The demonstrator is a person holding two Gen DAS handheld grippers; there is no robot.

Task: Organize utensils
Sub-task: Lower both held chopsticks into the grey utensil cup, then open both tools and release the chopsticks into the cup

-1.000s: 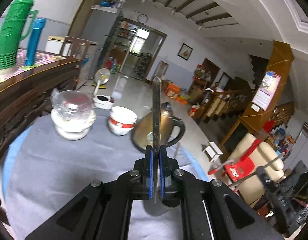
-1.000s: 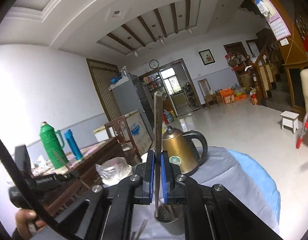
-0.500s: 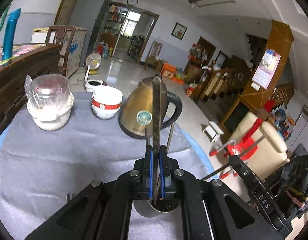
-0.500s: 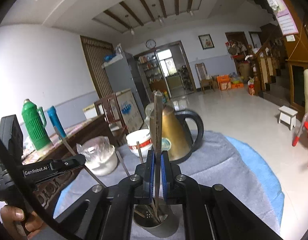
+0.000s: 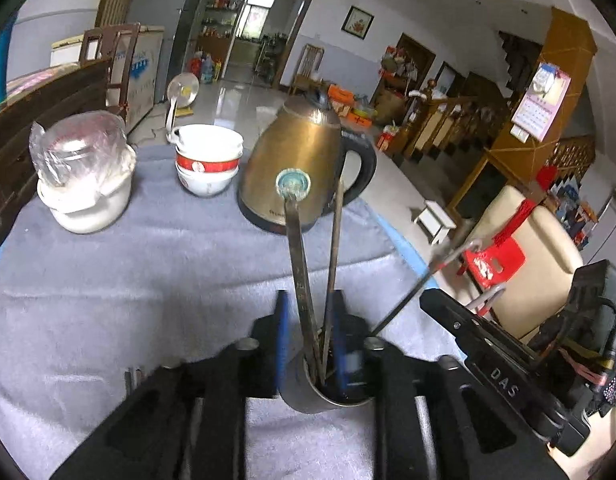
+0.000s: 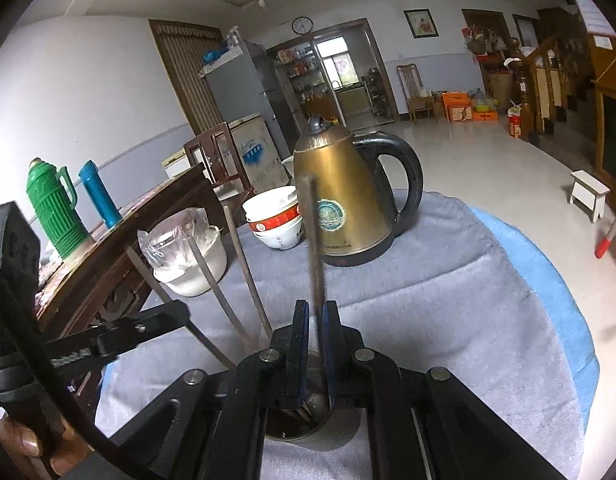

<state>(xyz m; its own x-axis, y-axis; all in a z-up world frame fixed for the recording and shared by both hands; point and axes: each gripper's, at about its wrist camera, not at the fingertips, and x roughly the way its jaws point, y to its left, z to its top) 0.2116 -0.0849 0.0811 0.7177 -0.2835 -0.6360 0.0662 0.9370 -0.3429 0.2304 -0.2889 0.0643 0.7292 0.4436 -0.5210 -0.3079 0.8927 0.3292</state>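
A metal cup point(image 5: 328, 394) stands on the grey cloth under both grippers; it also shows in the right wrist view point(image 6: 303, 424). My left gripper point(image 5: 310, 332) is open above the cup. Two metal utensils point(image 5: 299, 264) stand loose in the cup between its blue pads point(image 5: 282, 336). My right gripper point(image 6: 312, 340) has its jaws slightly parted around one upright utensil point(image 6: 314, 248) whose lower end is inside the cup. Other utensil handles point(image 6: 243, 272) lean out of the cup to the left.
A brass kettle point(image 5: 303, 168), stacked white bowls point(image 5: 207, 164) and a plastic-wrapped white pot point(image 5: 83, 176) stand at the table's far side. A dark wooden sideboard point(image 6: 119, 256) with a green thermos point(image 6: 53, 208) is on the left. The table edge drops off at right.
Both grippers came down over the cup. The left gripper opened and let its utensil drop in the cup. The right gripper's utensil slid down into the cup as its jaws loosened.
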